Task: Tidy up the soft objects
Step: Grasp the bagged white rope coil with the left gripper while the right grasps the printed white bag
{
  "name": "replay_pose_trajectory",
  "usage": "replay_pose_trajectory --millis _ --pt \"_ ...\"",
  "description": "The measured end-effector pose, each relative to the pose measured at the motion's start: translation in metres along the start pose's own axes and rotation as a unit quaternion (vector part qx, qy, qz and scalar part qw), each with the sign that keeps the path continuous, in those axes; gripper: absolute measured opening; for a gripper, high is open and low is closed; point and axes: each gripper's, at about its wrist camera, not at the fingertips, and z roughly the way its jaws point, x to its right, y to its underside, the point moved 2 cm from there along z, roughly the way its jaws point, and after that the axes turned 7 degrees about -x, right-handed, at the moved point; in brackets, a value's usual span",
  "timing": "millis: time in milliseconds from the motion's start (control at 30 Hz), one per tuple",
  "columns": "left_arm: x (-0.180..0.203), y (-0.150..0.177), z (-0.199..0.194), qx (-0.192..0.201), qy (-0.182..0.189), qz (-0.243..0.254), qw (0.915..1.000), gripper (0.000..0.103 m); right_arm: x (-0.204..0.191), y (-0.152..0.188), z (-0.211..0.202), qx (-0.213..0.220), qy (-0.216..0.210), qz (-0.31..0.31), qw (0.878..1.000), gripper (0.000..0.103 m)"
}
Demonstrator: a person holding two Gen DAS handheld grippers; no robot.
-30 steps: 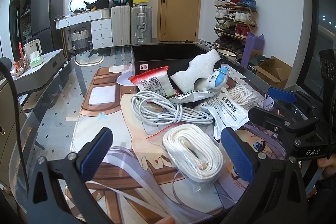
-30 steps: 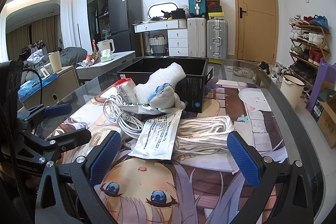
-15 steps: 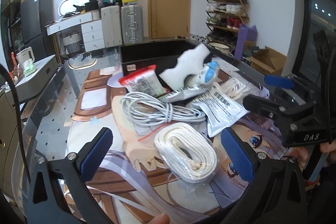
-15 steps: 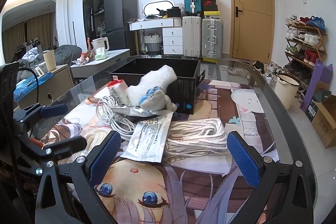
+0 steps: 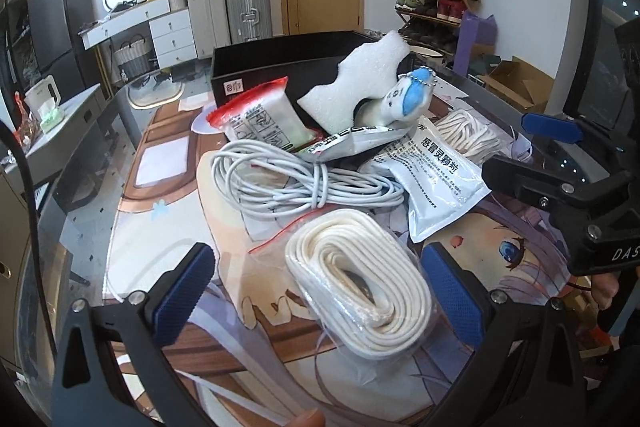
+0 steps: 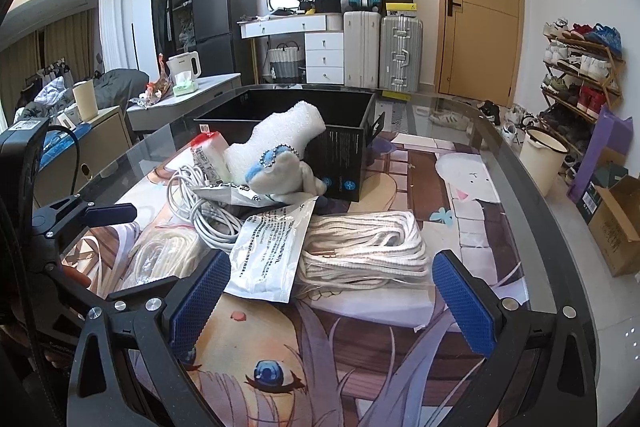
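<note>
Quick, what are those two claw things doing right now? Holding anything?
Left gripper: open, holding nothing; the bagged white cord lies between its fingers.
Right gripper: open, holding nothing.

The room is evenly and brightly lit, with a warm ceiling cove glow seen at the upper left of the right wrist view. Soft reflections are carried by the glass tabletop [image 6: 500, 163]. Straight lines are bowed by strong fisheye distortion, and the corners are cut off by black vignetting. Slight softness is noticed toward the edges; shadows are kept faint.
</note>
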Motion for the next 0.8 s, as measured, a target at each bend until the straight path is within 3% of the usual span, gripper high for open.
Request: replay_pose_trajectory --millis 267,367,433,500,567,600,767,800 --pt "-0.011 0.001 0.004 -0.012 0.009 -0.019 0.9997 0.103 -0.026 -0.004 0.016 -0.036 0.009 -0.033 0.999 0.102" --pt "-0.012 0.004 0.002 -0.009 0.015 -0.017 0.9997 0.098 -0.037 -0.006 0.024 -0.048 0.022 -0.048 0.997 0.102" --pt "-0.011 0.005 0.001 -0.01 0.025 -0.011 0.9996 0.087 -0.041 -0.007 0.029 -0.054 0.021 -0.053 0.997 0.102" --pt "-0.01 0.006 0.0 -0.009 0.03 -0.006 0.9995 0.082 -0.043 -0.009 0.032 -0.056 0.017 -0.059 0.996 0.102" --pt "-0.008 0.006 -0.001 -0.007 0.036 0.002 0.9993 0.068 -0.048 -0.012 0.034 -0.057 0.015 -0.068 0.996 0.101" --pt "-0.007 0.007 -0.001 -0.009 0.04 0.004 0.9991 0.055 -0.05 -0.014 0.036 -0.058 0.014 -0.072 0.996 0.101" --pt "-0.011 0.009 -0.003 -0.008 0.045 -0.003 0.999 0.043 -0.058 -0.02 0.05 -0.079 0.006 -0.085 0.993 0.079" --pt "-0.013 0.009 -0.003 -0.007 0.047 -0.007 0.9988 0.042 -0.058 -0.02 0.053 -0.083 0.004 -0.086 0.993 0.079"
